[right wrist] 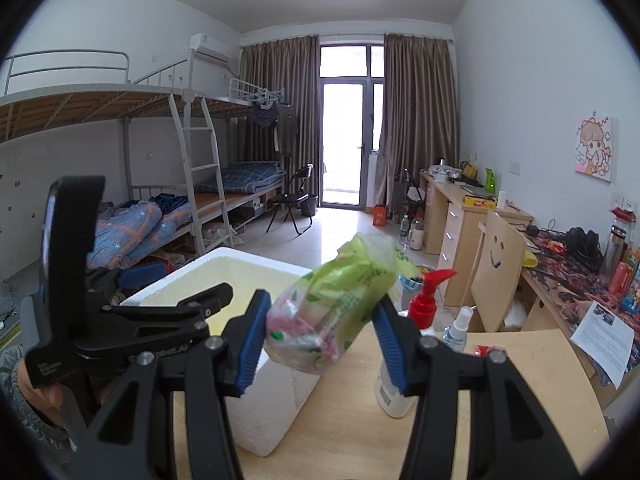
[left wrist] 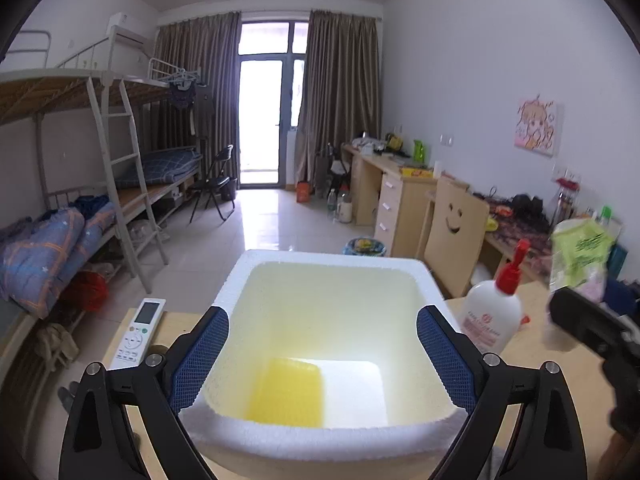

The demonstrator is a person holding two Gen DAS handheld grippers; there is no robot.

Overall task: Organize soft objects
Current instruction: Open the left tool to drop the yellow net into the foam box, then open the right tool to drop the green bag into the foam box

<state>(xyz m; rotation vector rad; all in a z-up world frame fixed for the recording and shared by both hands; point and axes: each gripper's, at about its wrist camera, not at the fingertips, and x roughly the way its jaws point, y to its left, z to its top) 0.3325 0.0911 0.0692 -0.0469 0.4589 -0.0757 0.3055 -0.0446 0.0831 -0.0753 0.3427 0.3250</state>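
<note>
A white foam box [left wrist: 240, 276] stands on the wooden table, with a yellow sponge [left wrist: 286, 394] on its floor. My left gripper [left wrist: 322, 354] straddles the box's near end, its blue pads outside both walls, holding the box. My right gripper [right wrist: 320, 330] is shut on a green and pink plastic packet [right wrist: 340, 300] and holds it in the air just right of the box [right wrist: 272, 396]. The packet also shows in the left wrist view [left wrist: 580, 252], at the far right.
A white bottle with a red pump [left wrist: 494, 312] stands right of the box, with a small spray bottle [right wrist: 456, 332] beside it. A white remote [left wrist: 138, 332] lies left of the box. A smiley-face chair back [right wrist: 496, 268] stands behind the table.
</note>
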